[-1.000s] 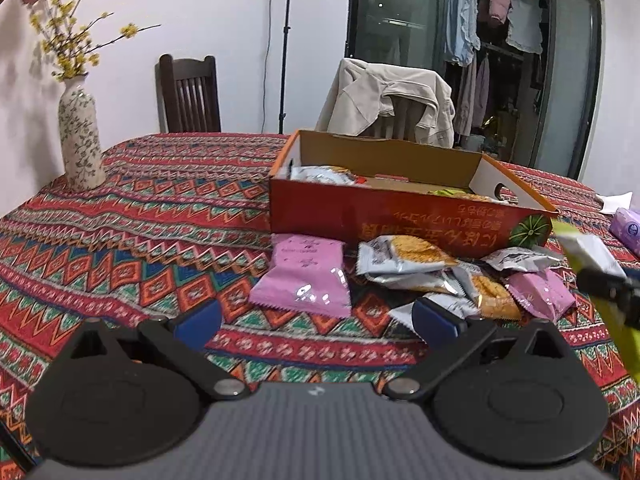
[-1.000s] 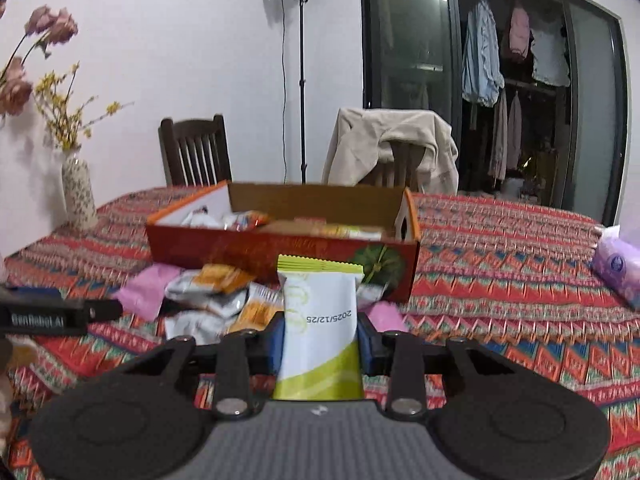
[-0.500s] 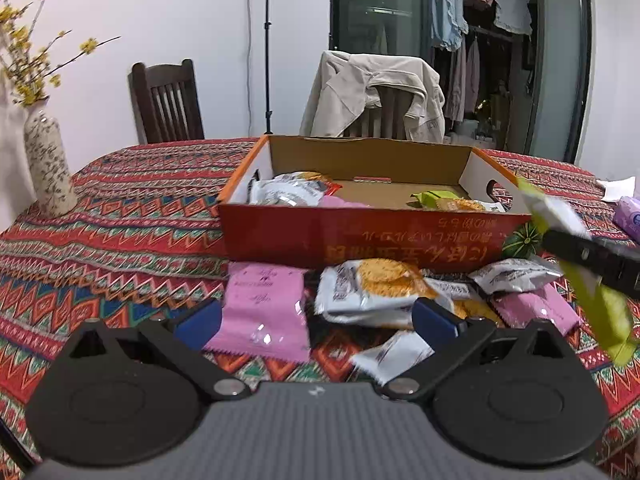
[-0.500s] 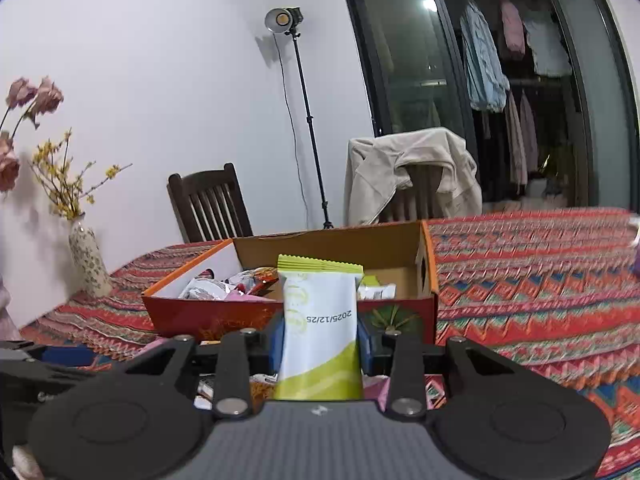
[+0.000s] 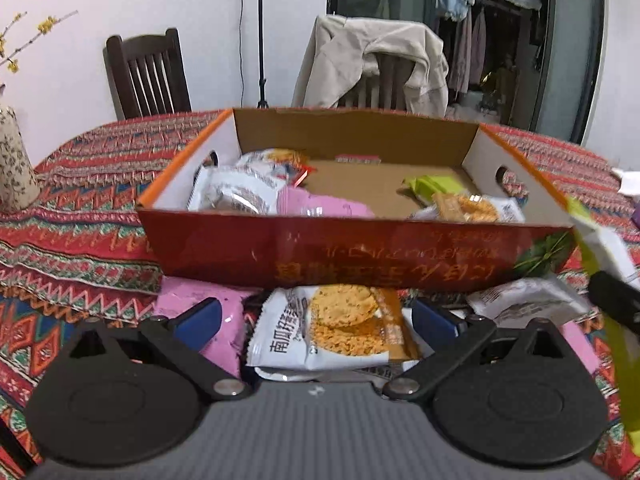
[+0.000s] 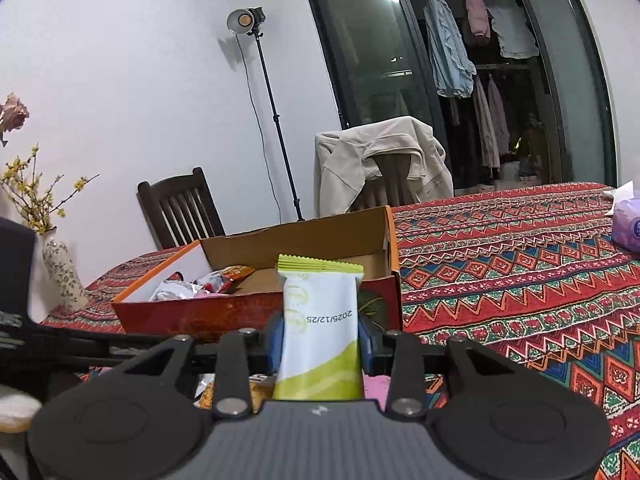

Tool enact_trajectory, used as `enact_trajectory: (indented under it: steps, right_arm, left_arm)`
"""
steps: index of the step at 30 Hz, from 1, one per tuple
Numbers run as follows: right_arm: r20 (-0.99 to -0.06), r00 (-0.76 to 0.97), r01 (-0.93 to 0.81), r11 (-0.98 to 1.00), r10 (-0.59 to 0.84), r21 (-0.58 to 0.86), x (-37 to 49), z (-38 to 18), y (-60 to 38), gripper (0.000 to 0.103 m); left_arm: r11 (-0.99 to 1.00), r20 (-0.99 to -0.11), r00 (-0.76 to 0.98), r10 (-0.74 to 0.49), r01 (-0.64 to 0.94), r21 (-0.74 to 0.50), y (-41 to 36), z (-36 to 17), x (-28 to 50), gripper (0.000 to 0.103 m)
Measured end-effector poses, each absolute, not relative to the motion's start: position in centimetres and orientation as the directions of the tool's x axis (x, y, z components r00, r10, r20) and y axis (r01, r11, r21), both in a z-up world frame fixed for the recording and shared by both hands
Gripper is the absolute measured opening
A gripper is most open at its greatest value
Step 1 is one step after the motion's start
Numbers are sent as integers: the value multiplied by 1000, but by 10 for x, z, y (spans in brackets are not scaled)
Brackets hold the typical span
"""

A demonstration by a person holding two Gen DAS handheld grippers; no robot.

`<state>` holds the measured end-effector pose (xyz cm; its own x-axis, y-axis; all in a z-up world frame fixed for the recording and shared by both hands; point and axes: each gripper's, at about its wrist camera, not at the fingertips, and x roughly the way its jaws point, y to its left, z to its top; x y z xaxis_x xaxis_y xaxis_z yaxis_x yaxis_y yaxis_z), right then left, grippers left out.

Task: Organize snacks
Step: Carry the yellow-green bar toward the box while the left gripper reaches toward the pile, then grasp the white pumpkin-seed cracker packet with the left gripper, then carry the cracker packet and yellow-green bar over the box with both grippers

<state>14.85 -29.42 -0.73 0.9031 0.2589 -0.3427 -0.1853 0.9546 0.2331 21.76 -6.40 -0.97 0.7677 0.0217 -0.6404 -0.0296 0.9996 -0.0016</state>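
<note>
Nearer now, snack-filled box (image 5: 352, 252); left gripper (image 5: 316, 320) wide, right gripper (image 6: 320, 338) clamping green-white packet (image 6: 320, 320).

Home dining room, patterned red tablecloth (image 6: 520, 256) on the table, wooden chair (image 6: 180, 210) far left, beige jacket (image 6: 380, 160) draped over another chair, flower vase (image 6: 64, 276), clothes hanging (image 6: 452, 52) behind glass doors far right

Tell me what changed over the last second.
The right gripper, shut on the green-and-white snack packet, lifted it toward the orange cardboard box. The open left gripper closed in over the white-and-orange biscuit packet. Snacks on the table and in the box stayed put.
</note>
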Motion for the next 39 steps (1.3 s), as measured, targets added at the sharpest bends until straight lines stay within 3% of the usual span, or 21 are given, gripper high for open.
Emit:
enact_trajectory:
  steps: [5,7,10,18,29,39]
  right_arm:
    - [-341,903,-193,956,261,222,147,-8,-290,36]
    - [-340,904,-191,957,258,219,147,-8,-290,36]
    - [-343,905,-187,959,252,211,147,-8,-288,36]
    - [-335,910,-186,963,244,196,144,-8,-287,36]
    - [-308,922,-178,964,233,196,142,-8,-290,36]
    - [-274,933,-192,967,233,169,138,2,-284,36]
  left_arm:
    - [1000,-628,778,12,-16,0,-63,-16,216,98]
    - [1000,-630,776,-9,1,-14,-63,-16,215,77]
    - [998,-648,760,-49,16,-56,-58,-20,218,73]
    - [999,-599,800,-36,7,-52,-53,-12,206,69]
    - [999,-435,900,-12,25,23,-64,8,175,69]
    - [999,-357,933,-44,47,1,-63,36,163,69]
